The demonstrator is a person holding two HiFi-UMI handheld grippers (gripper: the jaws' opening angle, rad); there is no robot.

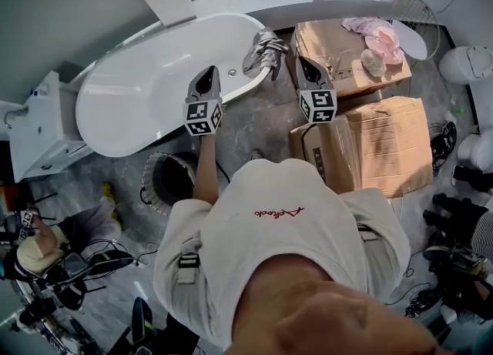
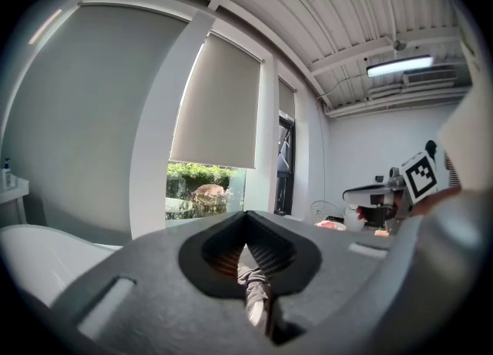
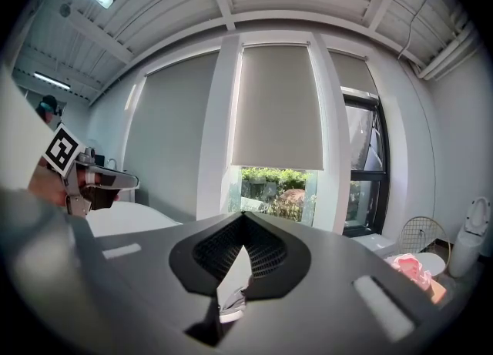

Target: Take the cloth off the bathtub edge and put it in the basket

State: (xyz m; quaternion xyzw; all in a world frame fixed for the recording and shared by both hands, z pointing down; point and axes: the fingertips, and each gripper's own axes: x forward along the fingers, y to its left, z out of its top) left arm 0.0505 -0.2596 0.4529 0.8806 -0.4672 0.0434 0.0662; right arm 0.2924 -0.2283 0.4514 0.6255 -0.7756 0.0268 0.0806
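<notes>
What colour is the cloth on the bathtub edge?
The cloth is grey, with paler creases. The head view shows it best.

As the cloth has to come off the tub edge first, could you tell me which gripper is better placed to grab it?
Probably the right gripper: its tip looks nearer the cloth than the left gripper, which is over the tub. Both are shut and must open.
</notes>
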